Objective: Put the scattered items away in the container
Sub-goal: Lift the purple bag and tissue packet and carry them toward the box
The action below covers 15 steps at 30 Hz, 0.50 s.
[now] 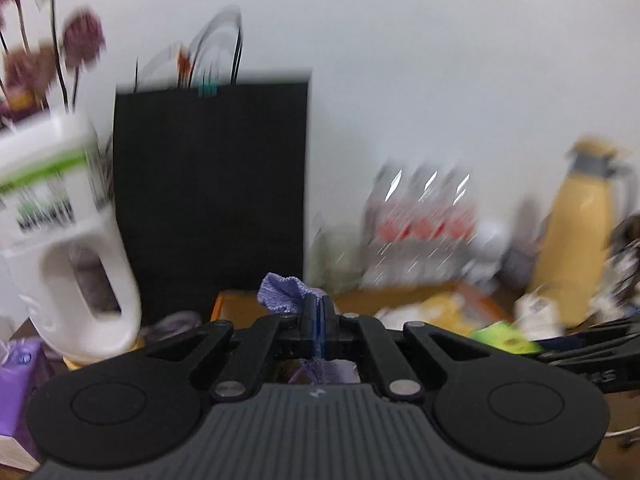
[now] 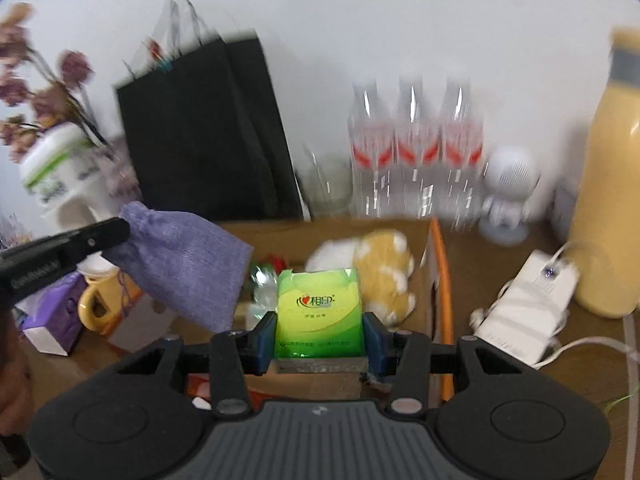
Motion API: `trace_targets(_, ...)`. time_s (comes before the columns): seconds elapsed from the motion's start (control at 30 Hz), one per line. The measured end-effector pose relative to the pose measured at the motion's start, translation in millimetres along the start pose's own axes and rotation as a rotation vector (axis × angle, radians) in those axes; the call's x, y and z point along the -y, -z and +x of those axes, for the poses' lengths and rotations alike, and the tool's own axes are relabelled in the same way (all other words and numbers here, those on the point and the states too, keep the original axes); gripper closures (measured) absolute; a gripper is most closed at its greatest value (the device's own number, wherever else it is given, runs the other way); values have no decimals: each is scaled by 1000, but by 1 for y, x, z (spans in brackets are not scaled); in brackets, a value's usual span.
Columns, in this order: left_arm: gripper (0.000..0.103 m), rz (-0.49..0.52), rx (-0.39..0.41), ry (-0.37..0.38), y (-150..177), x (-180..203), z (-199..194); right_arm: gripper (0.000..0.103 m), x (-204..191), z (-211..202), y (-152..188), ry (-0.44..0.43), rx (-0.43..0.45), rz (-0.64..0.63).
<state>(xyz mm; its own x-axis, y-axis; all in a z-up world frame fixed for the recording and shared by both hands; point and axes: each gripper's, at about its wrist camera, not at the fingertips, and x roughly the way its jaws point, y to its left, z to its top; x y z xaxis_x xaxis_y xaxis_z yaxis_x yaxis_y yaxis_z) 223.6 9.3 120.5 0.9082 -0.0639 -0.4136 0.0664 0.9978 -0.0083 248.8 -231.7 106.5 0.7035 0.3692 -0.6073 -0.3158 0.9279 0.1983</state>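
My left gripper (image 1: 316, 312) is shut on a purple cloth pouch (image 1: 282, 292); the right wrist view shows that pouch (image 2: 188, 264) hanging from the left gripper (image 2: 120, 230) above the left side of the cardboard box (image 2: 434, 280). Between the blue pads of my right gripper (image 2: 320, 334) sits a green tissue pack (image 2: 318, 312), gripped and held over the box. A yellow and white plush toy (image 2: 372, 264) and some shiny wrappers (image 2: 262, 280) lie inside the box. The left wrist view is heavily blurred; the tissue pack (image 1: 506, 336) shows low at its right.
Against the wall stand a black paper bag (image 2: 208, 136), three water bottles (image 2: 416, 148), a glass jar (image 2: 328, 184), a white robot figure (image 2: 508, 196) and a tall yellow flask (image 2: 612, 184). A white jug with dried flowers (image 2: 60, 172), a yellow mug (image 2: 100, 304), a purple box (image 2: 52, 320) and a white charger (image 2: 528, 308) flank the box.
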Motion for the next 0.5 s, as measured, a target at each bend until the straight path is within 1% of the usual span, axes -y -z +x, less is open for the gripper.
trace_targets(0.03, 101, 2, -56, -25, 2, -1, 16, 59, 1, 13, -2, 4, -38, 7)
trace_targets(0.1, 101, -2, -137, -52, 6, -4, 37, 59, 4, 35, -5, 5, -92, 25)
trace_targets(0.17, 100, 8, -196, -74, 11, -8, 53, 59, 0, 52, -5, 7, -137, 33)
trace_targets(0.23, 99, 21, -262, -106, 16, -11, 65, 59, -7, 66, -6, 9, -179, 10)
trace_targets(0.27, 98, 42, -279, -120, 19, -11, 69, 59, -10, 72, -7, 18, -193, -1)
trace_targets(0.33, 97, 112, -294, -124, 21, -7, 72, 58, -13, 86, -9, 42, -237, -9)
trace_targets(0.37, 95, 124, -301, -129, 21, -7, 73, 58, -14, 92, -9, 52, -259, -5)
trace_targets(0.43, 82, 122, -325, -102, 17, -10, 73, 57, -13, 99, -12, 63, -301, 1)
trace_targets(0.47, 67, 107, -335, -87, 13, -12, 73, 55, -13, 100, -13, 62, -310, 5)
trace_targets(0.5, 57, 85, -341, -60, 9, -15, 71, 47, -14, 98, -15, 62, -312, 3)
